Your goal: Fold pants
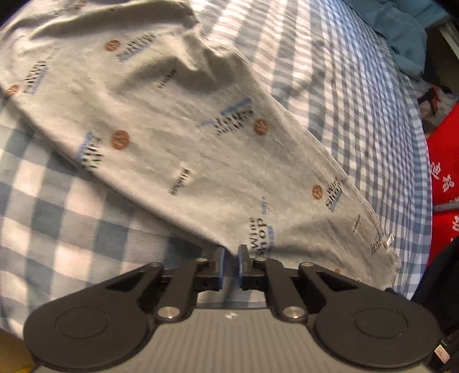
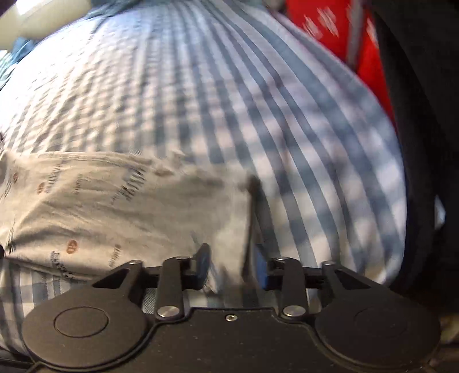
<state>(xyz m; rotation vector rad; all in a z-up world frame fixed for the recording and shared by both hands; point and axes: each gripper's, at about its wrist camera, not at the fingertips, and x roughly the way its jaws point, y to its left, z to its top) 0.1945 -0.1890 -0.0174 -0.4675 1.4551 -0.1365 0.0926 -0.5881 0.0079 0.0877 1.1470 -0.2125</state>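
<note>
The pants (image 1: 183,126) are light grey with printed words and orange dots. They lie stretched across a blue-and-white checked bed sheet (image 1: 344,86). My left gripper (image 1: 231,254) is shut on the near edge of the pants, with the cloth pinched between its fingers. In the right wrist view the pants (image 2: 114,206) lie at the left, ending in a straight edge. My right gripper (image 2: 231,258) is open, with a corner of the pants between its fingers (image 2: 202,258). This view is blurred.
A teal cloth heap (image 1: 401,31) sits at the far right of the bed. Red fabric with white characters (image 1: 447,160) lies past the bed's right edge, also seen in the right wrist view (image 2: 330,25). A dark object (image 2: 424,114) stands at the right.
</note>
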